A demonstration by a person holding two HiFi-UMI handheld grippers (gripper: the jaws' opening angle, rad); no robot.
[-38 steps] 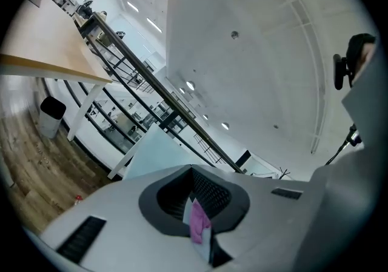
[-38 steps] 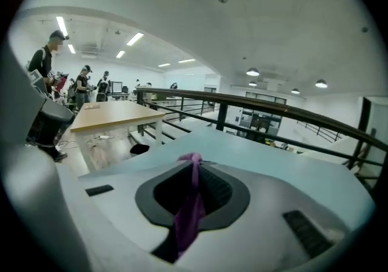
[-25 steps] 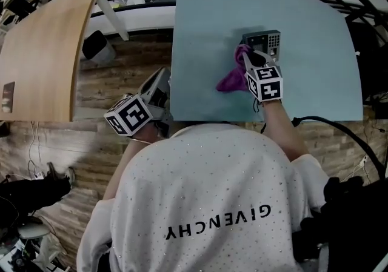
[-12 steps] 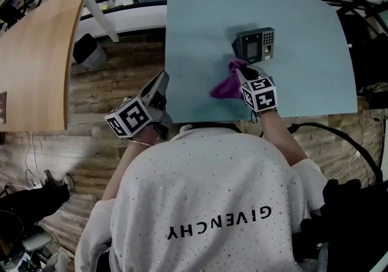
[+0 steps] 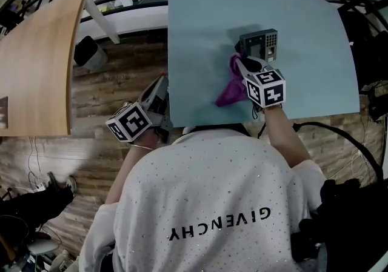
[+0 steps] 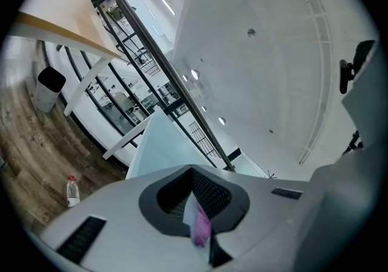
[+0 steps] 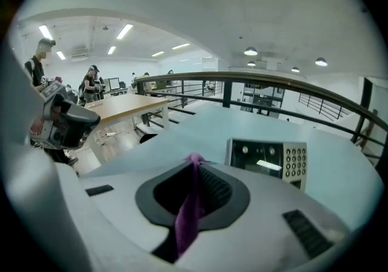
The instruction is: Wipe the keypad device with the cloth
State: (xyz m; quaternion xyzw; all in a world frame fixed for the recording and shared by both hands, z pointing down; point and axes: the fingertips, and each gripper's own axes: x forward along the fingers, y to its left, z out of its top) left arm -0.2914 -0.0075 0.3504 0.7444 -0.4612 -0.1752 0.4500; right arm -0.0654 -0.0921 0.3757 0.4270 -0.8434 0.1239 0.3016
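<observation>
On the pale blue table, flanked by a wooden desk over plank flooring, the right gripper pinched the purple cloth just beside the keypad device, while the left gripper hung off-table, its jaws together about a pinkish sliver.

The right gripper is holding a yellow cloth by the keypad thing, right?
Not quite. The cloth is purple, not yellow. The right gripper view shows it pinched in the right gripper, with the keypad device just ahead of it.
</observation>
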